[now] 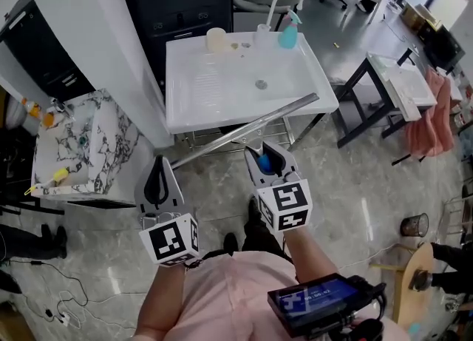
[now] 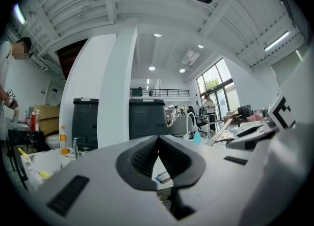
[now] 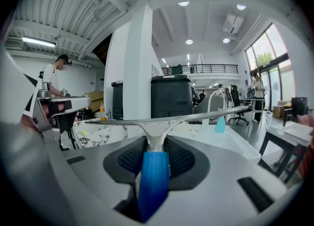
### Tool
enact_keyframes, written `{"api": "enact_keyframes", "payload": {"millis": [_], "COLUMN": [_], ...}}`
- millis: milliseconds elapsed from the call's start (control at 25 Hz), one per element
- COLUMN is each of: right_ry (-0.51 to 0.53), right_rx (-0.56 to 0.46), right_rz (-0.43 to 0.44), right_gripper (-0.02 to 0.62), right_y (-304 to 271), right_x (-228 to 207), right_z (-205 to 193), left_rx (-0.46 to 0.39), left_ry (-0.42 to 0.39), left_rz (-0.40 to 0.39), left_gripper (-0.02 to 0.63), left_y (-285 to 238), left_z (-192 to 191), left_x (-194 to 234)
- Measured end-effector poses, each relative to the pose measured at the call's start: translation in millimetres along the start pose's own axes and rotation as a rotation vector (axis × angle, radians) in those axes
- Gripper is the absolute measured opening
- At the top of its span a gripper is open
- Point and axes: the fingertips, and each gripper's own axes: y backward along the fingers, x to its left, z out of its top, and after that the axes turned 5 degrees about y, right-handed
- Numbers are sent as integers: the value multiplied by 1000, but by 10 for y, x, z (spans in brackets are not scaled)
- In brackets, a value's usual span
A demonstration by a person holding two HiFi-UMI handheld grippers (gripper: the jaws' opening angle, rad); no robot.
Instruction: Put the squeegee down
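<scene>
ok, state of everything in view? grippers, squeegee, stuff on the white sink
right gripper: shut on the squeegee's blue handle.
squeegee: held in the air, blade roughly level, not yet set down.
left gripper: shut, nothing between the jaws.
spray bottle: upright at the back of the white sink.
cup: upright on the sink's back rim.

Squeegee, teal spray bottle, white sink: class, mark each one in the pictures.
squeegee (image 3: pixel 153 181), right gripper view, on its blue handle.
teal spray bottle (image 1: pixel 288 35), head view, on the bottle's body.
white sink (image 1: pixel 214 88), head view, on the bare basin floor.
</scene>
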Motion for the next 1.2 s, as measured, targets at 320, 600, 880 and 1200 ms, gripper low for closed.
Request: {"api": "enact_keyframes", "payload": {"millis": [320,600,880,1200], "right_ry": [-9,-15,-23,28], "right_rx": [3,28,45,22], "right_rz": [33,100,215,414], "right_gripper": [117,117,117,117], "right_y": [-371,-895,-1523,-2212], "right_x": [-161,-404,-756,-860], "right_z": [-15,-56,-4,306], "left_rx": [6,37,54,29], "left_ry": [-23,-37,-67,-98], "left_rz": [18,66,147,278], "left_gripper": [9,9,9,9], "left_y": [-362,-868,-1472,-1966], "left_z": [-40,-140,-86,167], "left_x": [7,33,1,27]}}
